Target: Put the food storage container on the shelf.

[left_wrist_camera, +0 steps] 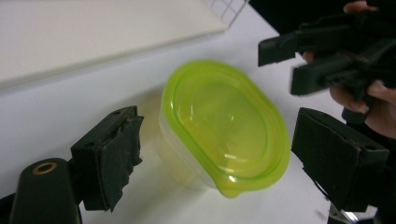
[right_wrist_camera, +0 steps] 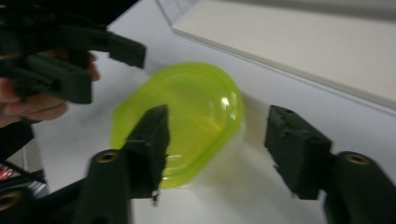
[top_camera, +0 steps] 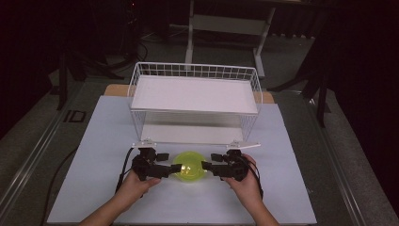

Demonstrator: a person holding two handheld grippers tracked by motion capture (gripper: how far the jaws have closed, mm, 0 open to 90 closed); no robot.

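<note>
High view is showing the lidded green container (top_camera: 189, 166) sitting on the worktop (top_camera: 94, 155), at six o'clock from the wire rack (top_camera: 195, 101). Left tongs (top_camera: 173, 170) and right tongs (top_camera: 207, 165) are flanking it, both gaping and apparently gripping nothing, so any moving is probably yet to begin.

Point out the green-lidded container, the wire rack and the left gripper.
green-lidded container (left_wrist_camera: 224, 126), left gripper view, middle of its lid.
wire rack (top_camera: 195, 71), high view, back wire wall.
left gripper (top_camera: 175, 168), high view, between its open jaw tips.

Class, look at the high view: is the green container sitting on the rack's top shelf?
No. The container sits on the table in front of the rack, between the left gripper and the right gripper.
</note>
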